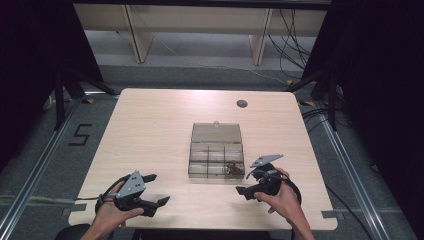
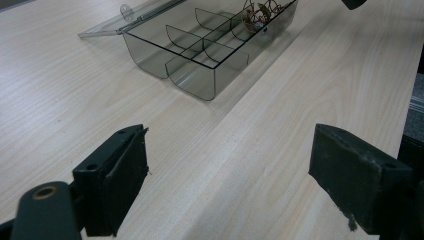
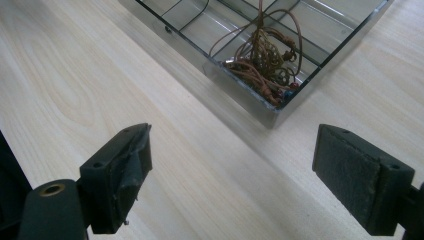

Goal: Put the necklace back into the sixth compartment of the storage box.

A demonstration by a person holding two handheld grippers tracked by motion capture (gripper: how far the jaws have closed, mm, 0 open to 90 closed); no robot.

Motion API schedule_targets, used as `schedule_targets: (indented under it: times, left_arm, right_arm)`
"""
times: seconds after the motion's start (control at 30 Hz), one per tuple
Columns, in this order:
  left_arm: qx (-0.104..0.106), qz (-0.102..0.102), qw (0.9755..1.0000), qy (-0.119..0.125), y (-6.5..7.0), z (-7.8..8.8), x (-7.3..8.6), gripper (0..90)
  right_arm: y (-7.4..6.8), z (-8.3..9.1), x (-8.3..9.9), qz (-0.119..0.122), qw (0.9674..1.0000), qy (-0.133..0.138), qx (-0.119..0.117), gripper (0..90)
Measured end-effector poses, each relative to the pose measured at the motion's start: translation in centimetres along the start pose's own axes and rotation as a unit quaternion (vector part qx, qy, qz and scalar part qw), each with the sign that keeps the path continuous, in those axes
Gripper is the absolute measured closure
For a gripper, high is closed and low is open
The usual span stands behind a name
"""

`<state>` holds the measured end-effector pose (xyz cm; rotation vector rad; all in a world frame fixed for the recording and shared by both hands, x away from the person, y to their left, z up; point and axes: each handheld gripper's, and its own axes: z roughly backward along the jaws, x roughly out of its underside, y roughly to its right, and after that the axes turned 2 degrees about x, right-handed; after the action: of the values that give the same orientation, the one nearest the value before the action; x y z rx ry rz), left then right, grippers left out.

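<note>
A clear smoky plastic box [image 1: 201, 159] with divided compartments sits mid-table, its lid [image 1: 216, 133] folded back flat behind it. A tangle of brown cord and rings [image 1: 232, 167] lies in its near right compartment. In the right gripper view that tangle [image 3: 262, 60] lies just ahead of my right gripper [image 3: 232, 175], which is open and empty. My right gripper [image 1: 246, 182] hovers just off the box's near right corner. My left gripper [image 1: 156, 189] is open and empty near the table's front left. In its own view, the left gripper [image 2: 227, 175] faces the box [image 2: 200, 80] from a distance.
A round cable hole [image 1: 242, 103] sits near the table's far edge. The wooden table [image 1: 150, 130] has bare surface to the left of and behind the box. Black stand legs [image 1: 65, 90] and cables [image 1: 295, 45] are on the floor around it.
</note>
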<state>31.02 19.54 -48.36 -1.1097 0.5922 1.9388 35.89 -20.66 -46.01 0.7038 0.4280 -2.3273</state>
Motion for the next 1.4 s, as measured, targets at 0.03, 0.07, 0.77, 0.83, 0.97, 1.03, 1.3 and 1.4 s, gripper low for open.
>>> schedule_targets:
  times: [0.03,0.07,0.77,0.83,0.97,1.03,1.3,1.4]
  left_arm:
    - [0.003,-0.004,1.0000,0.000,0.0,0.0,0.0,15.1]
    - [0.003,0.012,0.9999,0.001,0.2,0.0,0.1,15.1]
    - [0.003,-0.002,1.0000,0.002,0.2,-0.1,0.0,15.1]
    - [0.005,-0.003,1.0000,0.003,0.1,-0.1,0.0,15.1]
    - [0.007,-0.002,1.0000,0.003,0.1,0.0,0.0,15.1]
    - [0.004,-0.006,1.0000,0.002,0.1,0.0,0.0,15.1]
    - [0.007,-0.006,1.0000,0.003,0.0,-0.1,0.0,15.1]
    - [0.005,-0.006,1.0000,0.001,0.0,0.0,0.0,15.1]
  right_arm:
    - [0.0,-0.1,0.1,-0.005,1.0000,0.001,0.004,16.6]
    - [0.1,-0.3,0.3,-0.014,0.9998,0.008,0.008,16.6]
    - [0.1,0.0,1.6,-0.013,0.9988,0.046,0.008,16.4]
    - [0.1,0.0,1.7,-0.023,0.9986,0.047,0.009,16.4]
    - [0.2,0.1,1.9,-0.018,0.9989,0.041,0.009,16.4]
    - [0.1,-0.1,2.1,-0.024,0.9985,0.049,0.008,16.4]
    - [-0.1,-0.3,2.6,-0.019,0.9984,0.052,0.005,16.4]
    - [0.0,-0.1,2.7,-0.006,0.9986,0.052,-0.001,16.4]
